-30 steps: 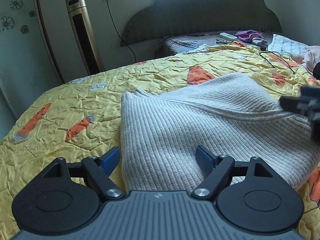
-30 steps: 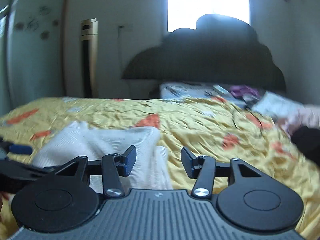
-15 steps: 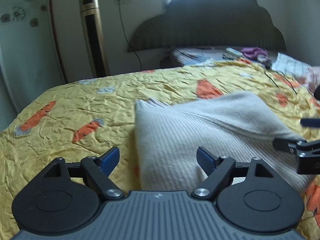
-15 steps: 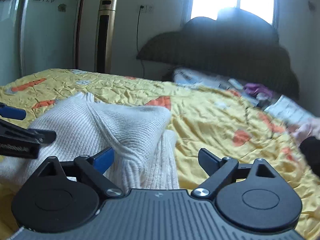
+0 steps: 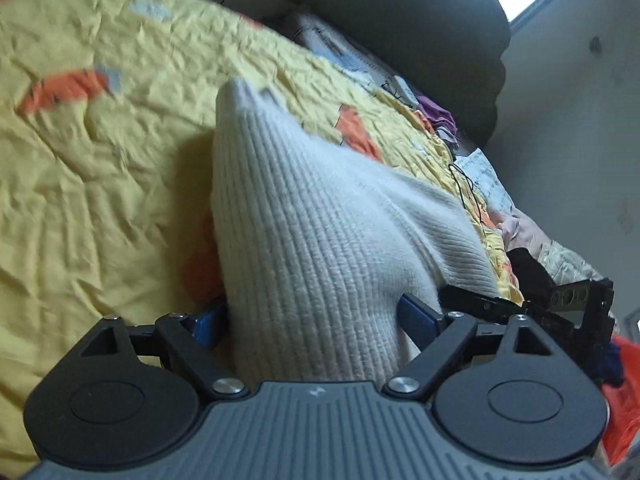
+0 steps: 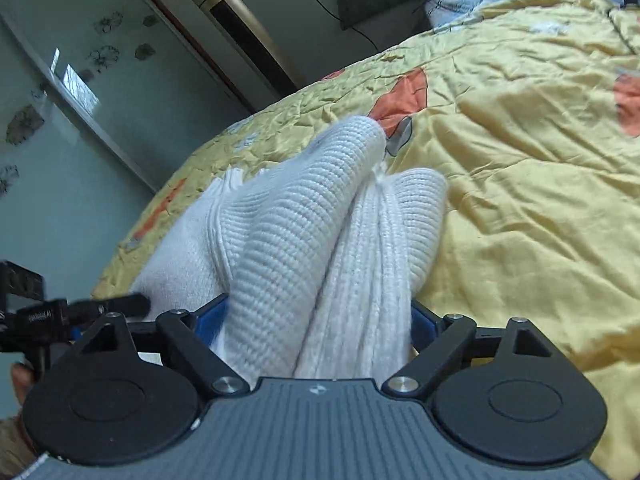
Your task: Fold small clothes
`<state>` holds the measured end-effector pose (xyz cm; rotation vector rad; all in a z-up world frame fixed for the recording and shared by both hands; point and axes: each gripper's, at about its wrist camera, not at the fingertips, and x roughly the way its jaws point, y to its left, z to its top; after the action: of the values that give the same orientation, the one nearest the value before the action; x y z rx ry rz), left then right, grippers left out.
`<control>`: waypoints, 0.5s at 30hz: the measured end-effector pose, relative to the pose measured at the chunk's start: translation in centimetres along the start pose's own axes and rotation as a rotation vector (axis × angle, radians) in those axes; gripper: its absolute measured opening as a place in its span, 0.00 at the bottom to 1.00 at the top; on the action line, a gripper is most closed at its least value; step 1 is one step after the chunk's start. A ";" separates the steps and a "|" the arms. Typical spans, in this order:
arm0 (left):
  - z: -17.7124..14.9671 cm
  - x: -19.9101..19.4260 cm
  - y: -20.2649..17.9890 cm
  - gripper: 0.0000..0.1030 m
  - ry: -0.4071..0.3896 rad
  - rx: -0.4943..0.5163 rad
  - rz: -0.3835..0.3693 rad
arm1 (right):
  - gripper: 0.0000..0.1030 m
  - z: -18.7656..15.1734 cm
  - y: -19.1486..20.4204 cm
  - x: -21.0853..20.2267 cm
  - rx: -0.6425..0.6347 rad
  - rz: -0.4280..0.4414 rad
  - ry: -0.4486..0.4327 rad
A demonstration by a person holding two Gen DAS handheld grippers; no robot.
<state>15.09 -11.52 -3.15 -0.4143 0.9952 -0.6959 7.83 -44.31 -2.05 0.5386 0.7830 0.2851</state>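
Observation:
A cream ribbed knit sweater (image 5: 320, 220) lies bunched on the yellow bedspread (image 5: 100, 180). My left gripper (image 5: 312, 316) stands wide open, and a thick fold of the knit fills the gap between its blue pads. The right gripper's black finger (image 5: 520, 304) shows just to the right of it. In the right wrist view, two rolled folds of the sweater (image 6: 300, 220) run between the jaws of my right gripper (image 6: 318, 316). Those jaws are closing, and the cloth touches both pads without looking pinched. The left gripper (image 6: 80, 312) shows at the left edge.
The bedspread (image 6: 520, 160) stretches free to the right. A dark headboard (image 5: 380, 12), loose clothes (image 5: 436, 112) and a black cable (image 5: 464, 184) lie at the far end. A gold tower fan (image 6: 240, 32) and a glass wardrobe door (image 6: 60, 100) stand beyond the bed's left side.
Both grippers have rolled and dropped forward onto the sweater, so the knit now sits between each pair of jaws. The right jaws opened wider than a second ago.

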 end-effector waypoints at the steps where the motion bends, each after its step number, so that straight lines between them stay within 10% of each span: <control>1: -0.1 0.4 0.1 0.87 -0.003 -0.009 -0.008 | 0.78 0.0 -0.3 0.3 0.025 0.020 -0.003; 8: -0.9 -1.2 -3.0 0.55 -0.118 0.175 0.083 | 0.58 -0.7 1.2 -0.1 0.037 0.011 -0.057; 15: 1.0 -4.2 -4.7 0.52 -0.228 0.321 0.168 | 0.53 0.3 5.9 -0.9 -0.084 0.016 -0.154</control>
<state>12.88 -11.96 2.78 -0.1228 0.6787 -0.6270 7.14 -39.87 1.93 0.4815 0.6147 0.2864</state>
